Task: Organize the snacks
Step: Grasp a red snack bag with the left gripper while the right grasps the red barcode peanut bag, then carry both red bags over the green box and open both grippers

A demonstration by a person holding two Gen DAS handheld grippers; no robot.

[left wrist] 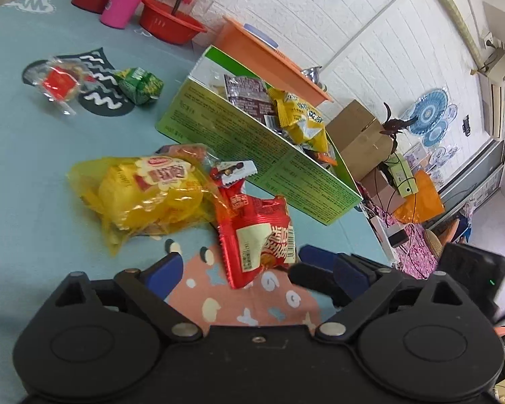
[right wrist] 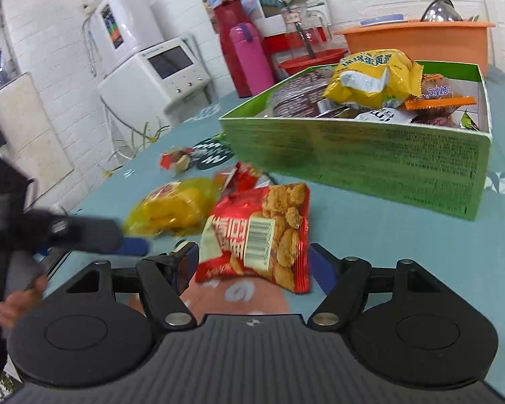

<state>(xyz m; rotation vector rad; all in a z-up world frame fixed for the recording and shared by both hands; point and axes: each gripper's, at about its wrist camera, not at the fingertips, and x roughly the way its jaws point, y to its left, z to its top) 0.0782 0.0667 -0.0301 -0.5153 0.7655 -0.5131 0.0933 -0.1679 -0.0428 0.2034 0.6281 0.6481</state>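
A red snack packet [left wrist: 256, 235] [right wrist: 262, 235] lies on the teal tablecloth, partly on a pink patch. My right gripper [right wrist: 254, 262] is open, one finger on each side of the packet; whether they touch it is unclear. My left gripper [left wrist: 256, 269] is also open, and the packet's near end sits between its blue pads [left wrist: 165, 269]. In the right wrist view the left gripper [right wrist: 118, 235] comes in blurred from the left. A yellow bag [left wrist: 144, 195] [right wrist: 171, 205] lies beside the packet. Behind both stands the green box [left wrist: 252, 148] [right wrist: 370, 155] holding several snacks.
A clear-wrapped red snack [left wrist: 59, 80] and a green packet [left wrist: 139, 86] lie farther out on the cloth. An orange basin [right wrist: 417, 43], a red bowl [left wrist: 171, 23] and a pink flask [right wrist: 249, 57] stand behind the box. A hand [right wrist: 17, 299] holds the left gripper.
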